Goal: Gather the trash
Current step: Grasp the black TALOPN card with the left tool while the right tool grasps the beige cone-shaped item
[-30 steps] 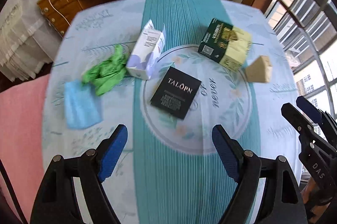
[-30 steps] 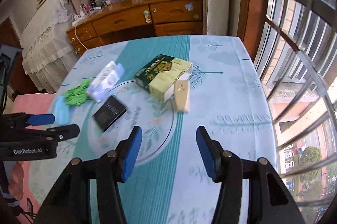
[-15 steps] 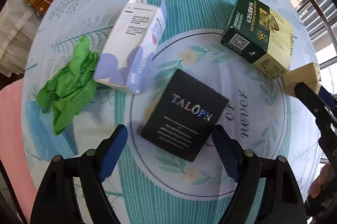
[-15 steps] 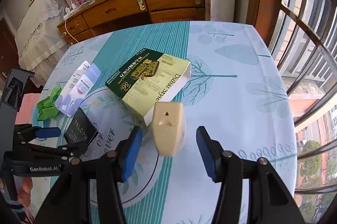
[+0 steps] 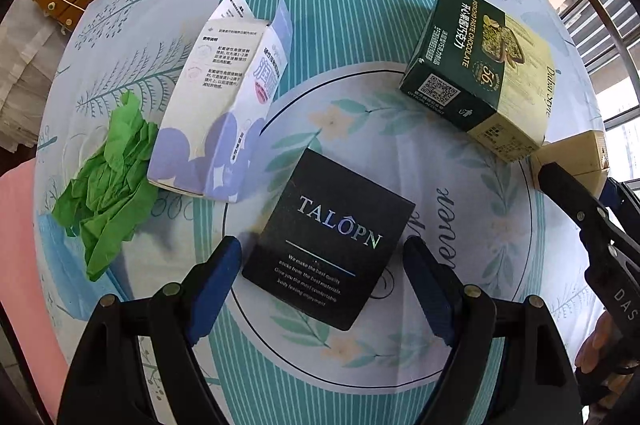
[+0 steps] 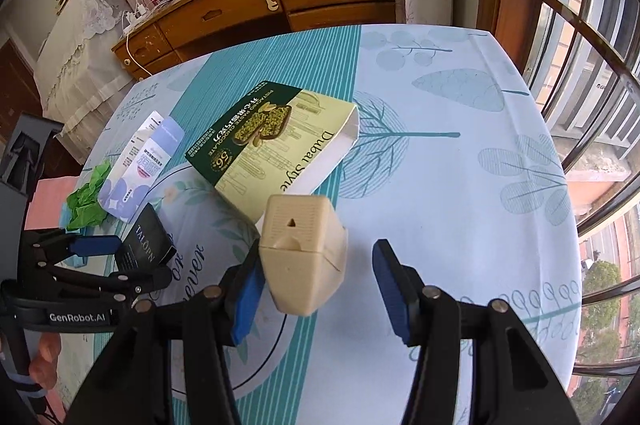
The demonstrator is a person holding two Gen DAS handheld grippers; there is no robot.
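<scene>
A black TALOPN box [image 5: 328,237] lies flat on the table, and my open left gripper [image 5: 322,261] straddles its near edge. A small beige carton [image 6: 304,253] sits between the fingers of my open right gripper [image 6: 318,265], close to the left finger. The carton also shows at the right edge of the left wrist view [image 5: 572,157]. A green-and-cream chocolate box [image 6: 272,149] lies just beyond it. A white-and-purple carton [image 5: 224,105], crumpled green paper [image 5: 108,185] and a blue mask [image 5: 64,265] lie to the left.
The table has a teal-striped floral cloth [image 6: 440,145]. A wooden dresser [image 6: 280,1] stands behind it, a window with bars [image 6: 592,65] to the right, and a pink surface [image 5: 20,265] borders the table's left side.
Both grippers have moved forward and down toward the table. The left one now straddles the black box; the right one now has the beige carton between its fingers.
</scene>
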